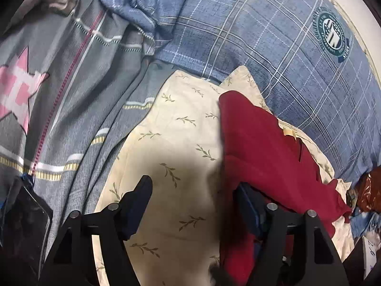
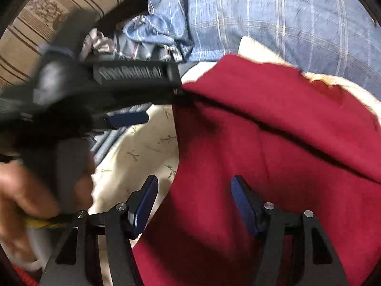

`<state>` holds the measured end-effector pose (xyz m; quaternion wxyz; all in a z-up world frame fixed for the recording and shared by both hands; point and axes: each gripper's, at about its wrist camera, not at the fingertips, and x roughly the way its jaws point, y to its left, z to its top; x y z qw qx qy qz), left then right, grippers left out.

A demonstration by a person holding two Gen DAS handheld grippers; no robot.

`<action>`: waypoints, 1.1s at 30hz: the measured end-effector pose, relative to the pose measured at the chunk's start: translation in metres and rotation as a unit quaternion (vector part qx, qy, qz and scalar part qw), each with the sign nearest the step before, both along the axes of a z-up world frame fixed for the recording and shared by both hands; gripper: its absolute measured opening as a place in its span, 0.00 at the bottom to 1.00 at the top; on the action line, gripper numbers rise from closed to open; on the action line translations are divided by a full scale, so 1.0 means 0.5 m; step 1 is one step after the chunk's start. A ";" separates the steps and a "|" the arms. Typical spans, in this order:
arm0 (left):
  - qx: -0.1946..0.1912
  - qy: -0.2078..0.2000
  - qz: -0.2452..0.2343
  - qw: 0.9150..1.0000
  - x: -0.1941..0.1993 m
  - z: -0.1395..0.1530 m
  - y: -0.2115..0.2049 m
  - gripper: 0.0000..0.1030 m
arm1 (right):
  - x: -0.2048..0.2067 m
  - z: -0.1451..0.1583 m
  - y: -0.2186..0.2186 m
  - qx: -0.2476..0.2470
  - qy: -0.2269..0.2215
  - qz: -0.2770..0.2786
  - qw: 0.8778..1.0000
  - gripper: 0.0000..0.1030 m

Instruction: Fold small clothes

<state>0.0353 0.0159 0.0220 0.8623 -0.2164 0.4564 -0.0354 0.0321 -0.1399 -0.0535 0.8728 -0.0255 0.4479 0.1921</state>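
Observation:
A dark red garment [image 1: 273,147] lies on a cream pillow with a leaf print [image 1: 171,143]. In the left wrist view my left gripper [image 1: 193,190] is open, its jaws wide apart. Its right finger [image 1: 247,205] touches the garment's left edge and its left finger is over the pillow. In the right wrist view the red garment [image 2: 262,155] fills the middle and right. My right gripper [image 2: 193,188] is open just above it, holding nothing. The left gripper [image 2: 164,100] also shows there, blurred, reaching in from the left to the garment's upper left edge.
A blue plaid quilt [image 1: 273,35] with a round green badge [image 1: 332,33] covers the bed behind. A grey zip garment with a pink star [image 1: 21,88] lies at left. A dark phone [image 1: 26,226] sits at lower left. Striped brown fabric [image 2: 47,12] is at upper left.

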 end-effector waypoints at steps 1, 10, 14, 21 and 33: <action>0.001 -0.005 0.000 1.000 -0.002 0.005 0.001 0.60 | 0.003 -0.003 0.006 -0.009 -0.011 -0.005 1.000 0.44; -0.006 0.031 0.019 0.999 0.004 -0.022 0.022 0.59 | 0.030 -0.008 0.022 0.077 0.027 0.015 0.997 0.15; 0.017 0.025 0.014 0.999 -0.006 -0.006 0.010 0.60 | -0.014 0.045 -0.073 0.121 0.054 0.023 0.991 0.29; 0.075 -0.022 0.059 0.995 -0.035 0.058 0.004 0.64 | -0.012 0.175 -0.427 -0.031 -0.093 -0.231 0.968 0.77; 0.095 -0.055 -0.011 0.994 0.014 0.076 -0.161 0.70 | 0.092 0.146 -0.521 -0.034 -0.086 -0.235 0.968 0.06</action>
